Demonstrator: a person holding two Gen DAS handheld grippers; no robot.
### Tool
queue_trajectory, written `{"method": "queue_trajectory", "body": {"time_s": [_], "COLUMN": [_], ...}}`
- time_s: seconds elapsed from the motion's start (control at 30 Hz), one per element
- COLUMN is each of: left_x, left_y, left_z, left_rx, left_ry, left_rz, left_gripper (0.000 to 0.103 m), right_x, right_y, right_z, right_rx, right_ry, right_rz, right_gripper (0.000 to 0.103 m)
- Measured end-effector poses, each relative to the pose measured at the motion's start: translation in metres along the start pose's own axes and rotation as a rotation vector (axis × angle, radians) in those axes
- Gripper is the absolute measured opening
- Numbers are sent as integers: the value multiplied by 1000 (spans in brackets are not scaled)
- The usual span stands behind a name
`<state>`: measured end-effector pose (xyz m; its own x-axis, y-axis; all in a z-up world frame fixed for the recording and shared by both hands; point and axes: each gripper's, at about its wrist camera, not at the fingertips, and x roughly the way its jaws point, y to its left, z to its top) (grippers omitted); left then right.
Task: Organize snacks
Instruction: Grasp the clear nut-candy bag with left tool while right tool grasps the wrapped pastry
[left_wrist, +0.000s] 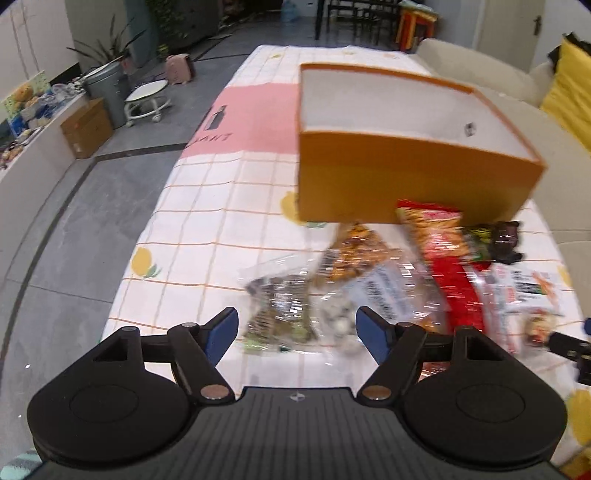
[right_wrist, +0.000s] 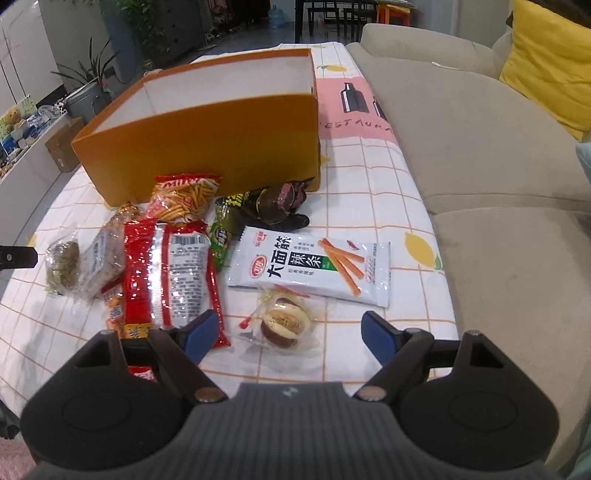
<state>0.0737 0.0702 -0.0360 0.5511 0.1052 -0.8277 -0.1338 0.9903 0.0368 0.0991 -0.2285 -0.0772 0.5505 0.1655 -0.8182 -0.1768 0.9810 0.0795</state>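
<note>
- My left gripper (left_wrist: 297, 334) has its jaws wide apart with nothing between them. It sits low in the left wrist frame, just short of a clear packet of dark-green snack (left_wrist: 275, 310). I judge I am lined up to straddle that packet first, since it lies at the near left edge of the pile.
- My right gripper (right_wrist: 288, 334) is also spread wide and holds nothing. A small wrapped round cake (right_wrist: 282, 323) lies on the cloth between its fingertips, untouched.
- The orange box (right_wrist: 207, 147) stands open-topped in the upper middle of the right wrist frame, its long side facing the pile and running left to right. It looks empty, so I take it as the place the snacks go.
- The snacks lie in a loose heap in front of that wall, none boxed yet.
- The white spicy-strip packet (right_wrist: 314, 269) lies flat at centre right, its long axis crosswise and tilted slightly down to the right.
- The red packet (right_wrist: 173, 273) lies with its long axis running up the frame, toward the box.
</note>
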Motion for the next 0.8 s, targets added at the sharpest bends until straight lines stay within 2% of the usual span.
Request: {"method": "queue_trajectory", "body": {"time_s": [0.2,0.3,0.43,0.57,0.7,0.73,0.8], "left_x": [31,41,50,51,54,55,56], "left_y": [-1,-4,-5,-9,-5,-4,-1], "left_z": [-3,-5,-8,-9,-9,-10,-10], "left_rx": [5,20,31,49,27,14,0], "left_ry": [28,19,19,-16,-24,-23,-16], "left_rz": [3,36,44,60,46,38,34], "left_gripper": [85,85,81,80,63,56,53], "right_x": [14,19,27,31,30,30,30], "right_y": [1,1,3,5,8,9,11], "right_z": [-1,-3,-4,-4,-5,-5,-6], "right_rx": [-32,-45,-64,-66,-82,-86,-100], "right_ry": [3,3,19,23,18,17,14], "right_rz": [5,2,-4,0,-1,-3,-10], "right_gripper": [72,67,62,55,51,51,50]}}
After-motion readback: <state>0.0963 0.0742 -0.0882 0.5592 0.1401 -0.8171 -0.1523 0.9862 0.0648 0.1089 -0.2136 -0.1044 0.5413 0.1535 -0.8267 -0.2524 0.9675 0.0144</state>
